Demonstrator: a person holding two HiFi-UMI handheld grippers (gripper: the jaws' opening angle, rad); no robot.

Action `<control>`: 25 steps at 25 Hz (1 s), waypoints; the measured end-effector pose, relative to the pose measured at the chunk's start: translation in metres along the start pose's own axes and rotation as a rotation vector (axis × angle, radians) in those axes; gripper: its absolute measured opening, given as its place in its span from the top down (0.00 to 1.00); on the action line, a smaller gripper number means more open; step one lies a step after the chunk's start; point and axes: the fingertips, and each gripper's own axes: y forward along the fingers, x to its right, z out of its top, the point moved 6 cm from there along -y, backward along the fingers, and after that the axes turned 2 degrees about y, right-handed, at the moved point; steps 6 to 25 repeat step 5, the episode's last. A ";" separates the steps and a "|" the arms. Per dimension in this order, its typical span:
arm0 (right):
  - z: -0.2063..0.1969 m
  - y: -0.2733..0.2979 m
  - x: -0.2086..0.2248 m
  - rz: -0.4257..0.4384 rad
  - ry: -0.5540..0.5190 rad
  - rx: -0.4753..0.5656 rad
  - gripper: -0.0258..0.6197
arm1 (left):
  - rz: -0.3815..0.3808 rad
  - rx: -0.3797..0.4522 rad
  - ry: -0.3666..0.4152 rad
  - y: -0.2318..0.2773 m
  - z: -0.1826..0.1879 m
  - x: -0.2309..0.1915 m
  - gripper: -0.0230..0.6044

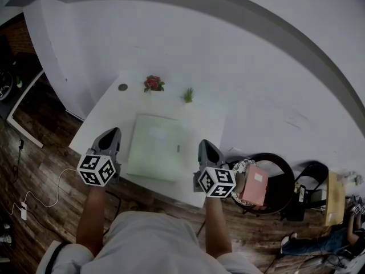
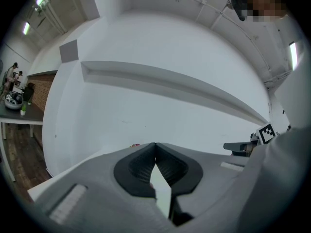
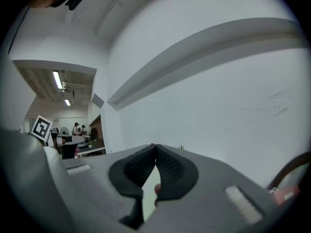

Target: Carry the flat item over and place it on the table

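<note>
The flat item [image 1: 157, 146] is a pale green square board lying on the white table [image 1: 108, 110], close to its near edge. My left gripper [image 1: 114, 132] hovers just left of the board, apart from it, with its jaws shut and nothing between them. My right gripper [image 1: 203, 144] sits close beside the board's right edge, also shut and empty. In the left gripper view the left gripper [image 2: 155, 144] has its pads meeting at the tips. The right gripper view shows the right gripper [image 3: 155, 145] closed the same way, facing the white wall.
A small red-flowered plant [image 1: 153, 83], a tiny green plant [image 1: 188, 95] and a dark round spot [image 1: 122, 87] sit at the table's far side against the wall. A black chair [image 1: 282, 184] holding a pink box [image 1: 254, 185] stands to the right. Cables [image 1: 43, 196] run over the wooden floor.
</note>
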 end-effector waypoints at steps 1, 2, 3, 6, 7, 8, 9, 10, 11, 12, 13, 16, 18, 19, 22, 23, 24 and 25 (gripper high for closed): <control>0.000 0.000 0.000 0.000 -0.003 0.000 0.96 | 0.001 0.001 0.000 0.000 0.000 -0.001 0.95; 0.001 0.001 0.001 -0.001 -0.004 0.001 0.96 | 0.002 0.001 0.001 0.001 0.001 -0.001 0.95; 0.001 0.002 0.001 -0.002 -0.004 0.001 0.96 | 0.002 0.002 0.002 0.001 0.001 -0.002 0.95; 0.002 0.003 0.002 -0.003 -0.004 0.004 0.96 | 0.002 0.004 0.005 0.002 0.002 -0.003 0.95; 0.002 0.003 0.002 -0.003 -0.004 0.004 0.96 | 0.002 0.004 0.005 0.002 0.002 -0.003 0.95; 0.002 0.003 0.002 -0.003 -0.004 0.004 0.96 | 0.002 0.004 0.005 0.002 0.002 -0.003 0.95; 0.002 0.003 0.002 -0.003 -0.004 0.004 0.96 | 0.002 0.004 0.005 0.002 0.002 -0.003 0.95; 0.002 0.003 0.002 -0.003 -0.004 0.004 0.96 | 0.002 0.004 0.005 0.002 0.002 -0.003 0.95; 0.002 0.003 0.002 -0.003 -0.004 0.004 0.96 | 0.002 0.004 0.005 0.002 0.002 -0.003 0.95; 0.002 0.003 0.002 -0.003 -0.004 0.004 0.96 | 0.002 0.004 0.005 0.002 0.002 -0.003 0.95; 0.002 0.003 0.002 -0.003 -0.004 0.004 0.96 | 0.002 0.004 0.005 0.002 0.002 -0.003 0.95; 0.002 0.003 0.002 -0.003 -0.004 0.004 0.96 | 0.002 0.004 0.005 0.002 0.002 -0.003 0.95; 0.002 0.003 0.002 -0.003 -0.004 0.004 0.96 | 0.002 0.004 0.005 0.002 0.002 -0.003 0.95; 0.002 0.003 0.002 -0.003 -0.004 0.004 0.96 | 0.002 0.004 0.005 0.002 0.002 -0.003 0.95; 0.002 0.003 0.002 -0.003 -0.004 0.004 0.96 | 0.002 0.004 0.005 0.002 0.002 -0.003 0.95; 0.002 0.003 0.002 -0.003 -0.004 0.004 0.96 | 0.002 0.004 0.005 0.002 0.002 -0.003 0.95; 0.002 0.003 0.002 -0.003 -0.004 0.004 0.96 | 0.002 0.004 0.005 0.002 0.002 -0.003 0.95; 0.002 0.003 0.002 -0.003 -0.004 0.004 0.96 | 0.002 0.004 0.005 0.002 0.002 -0.003 0.95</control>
